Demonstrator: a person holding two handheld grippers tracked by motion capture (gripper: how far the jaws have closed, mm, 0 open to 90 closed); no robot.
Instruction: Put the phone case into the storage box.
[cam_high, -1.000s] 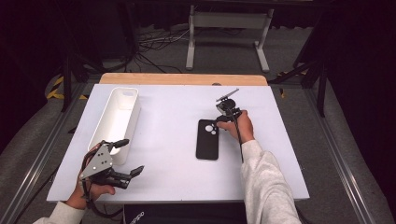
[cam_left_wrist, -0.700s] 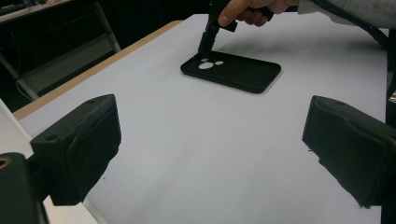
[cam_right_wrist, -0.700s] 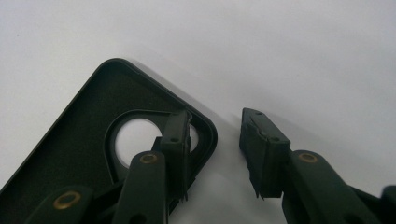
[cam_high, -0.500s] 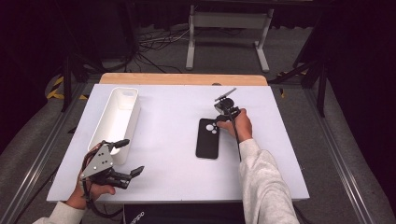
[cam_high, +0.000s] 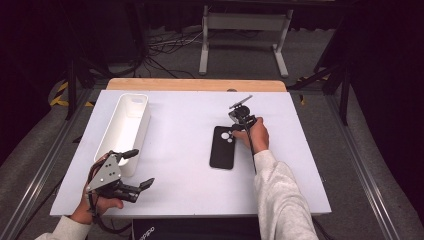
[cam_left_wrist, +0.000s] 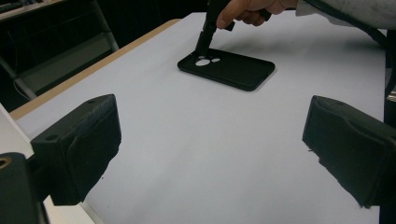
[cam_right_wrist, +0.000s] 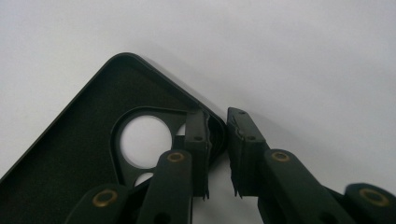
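Nearest the person, the left gripper (cam_high: 131, 182) sits low over the front left corner of the white table (cam_high: 180, 150), held in the left hand (cam_high: 97, 205). Its jaws are released and stand wide apart with nothing but bare tabletop between them; seen from the left gripper view, the two black pads (cam_left_wrist: 79, 144) frame an open stretch of white surface. Just beyond its upper jaw stands a long white bin (cam_high: 125, 132), its near end close beside the gripper.

Farther out, ahead of those open jaws and well apart from them, a black phone case (cam_left_wrist: 229, 68) lies flat on the table with its inner side up — the round camera cut-outs show at its far end. The right gripper (cam_high: 239, 121), gripped by the right hand (cam_high: 254, 136), points down onto that far end. In the right gripper view its jaws have just been closing: one finger (cam_right_wrist: 197, 144) sits inside the case by the large camera hole, the other just outside, and the case's raised edge near a corner stands in the narrow gap between them. Whether the pads already press on that edge I cannot tell — a sliver of space seems left on the outer side.

Beyond the table's wooden back edge (cam_high: 200, 84), a grey metal stand (cam_high: 242, 35) rests on the floor.
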